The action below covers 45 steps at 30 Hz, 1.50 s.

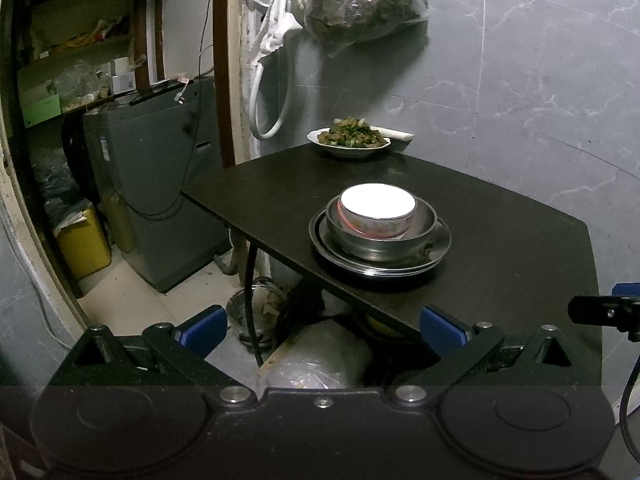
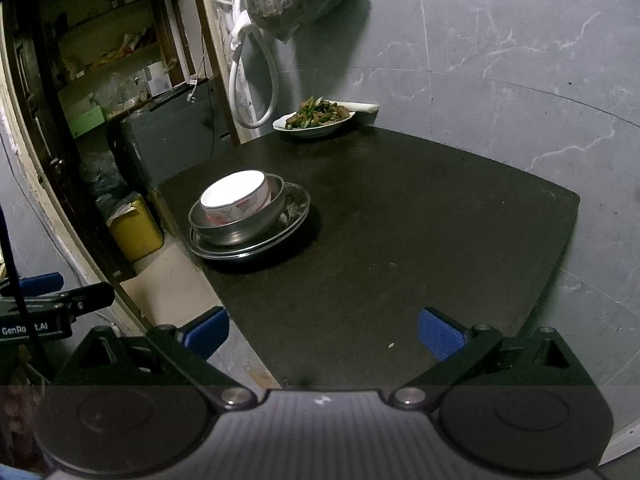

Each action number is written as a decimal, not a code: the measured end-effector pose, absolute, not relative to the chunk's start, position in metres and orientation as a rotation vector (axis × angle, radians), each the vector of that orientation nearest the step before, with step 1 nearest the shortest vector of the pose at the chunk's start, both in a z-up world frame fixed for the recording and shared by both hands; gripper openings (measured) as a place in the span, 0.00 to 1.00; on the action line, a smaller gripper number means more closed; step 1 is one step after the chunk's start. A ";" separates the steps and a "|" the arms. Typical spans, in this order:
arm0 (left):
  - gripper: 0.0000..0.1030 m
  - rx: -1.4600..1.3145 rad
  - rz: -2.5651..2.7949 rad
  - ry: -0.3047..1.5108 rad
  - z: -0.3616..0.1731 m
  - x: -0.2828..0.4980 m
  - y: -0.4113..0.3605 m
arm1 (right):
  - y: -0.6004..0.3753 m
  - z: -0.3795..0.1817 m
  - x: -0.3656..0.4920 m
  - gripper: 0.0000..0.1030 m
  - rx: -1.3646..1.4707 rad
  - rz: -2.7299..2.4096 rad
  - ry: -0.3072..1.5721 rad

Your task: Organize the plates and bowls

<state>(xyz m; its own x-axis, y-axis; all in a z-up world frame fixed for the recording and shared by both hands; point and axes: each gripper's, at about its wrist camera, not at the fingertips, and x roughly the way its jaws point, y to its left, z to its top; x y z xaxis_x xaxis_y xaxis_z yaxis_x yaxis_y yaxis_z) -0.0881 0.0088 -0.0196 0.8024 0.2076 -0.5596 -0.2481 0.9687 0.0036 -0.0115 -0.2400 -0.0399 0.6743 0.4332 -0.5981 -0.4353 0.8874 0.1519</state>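
Left wrist view: the left gripper [image 1: 323, 330] hangs off the near edge of the dark table [image 1: 500, 240], jaws spread wide and holding nothing. At its 12 o'clock sits the stack: a white bowl [image 1: 377, 210] nested in a steel bowl [image 1: 380, 240], both on steel plates [image 1: 380, 266]. The right gripper [image 2: 323, 332] is likewise parted and empty above the table's near side, with the stack at its 10 o'clock.

By my reading the stacking looks done (or nearly so), both grippers well apart from it. Only the plate of food [image 1: 349, 142] at the far edge, 12 o'clock, stands apart; if it belongs, the next move calls for a level lift by its rim.

Everything is round, so no long axis; the bowls open upward, the white one tilted slightly.
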 end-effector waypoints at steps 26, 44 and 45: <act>0.99 -0.072 0.244 0.593 -0.020 -0.087 0.010 | -0.240 -0.040 -0.009 1.00 -0.007 0.492 0.675; 0.99 -0.072 0.243 0.595 -0.022 -0.086 0.013 | -0.239 -0.039 -0.009 1.00 -0.008 0.492 0.675; 0.99 -0.071 0.243 0.595 -0.022 -0.086 0.013 | -0.239 -0.040 -0.009 1.00 -0.009 0.492 0.675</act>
<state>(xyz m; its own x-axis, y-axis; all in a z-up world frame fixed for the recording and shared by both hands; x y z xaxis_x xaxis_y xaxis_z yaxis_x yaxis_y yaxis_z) -0.0861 0.0129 -0.0218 0.8003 0.2062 -0.5630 -0.2473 0.9689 0.0034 -0.0091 -0.2394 -0.0396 0.6710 0.4341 -0.6011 -0.4398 0.8857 0.1487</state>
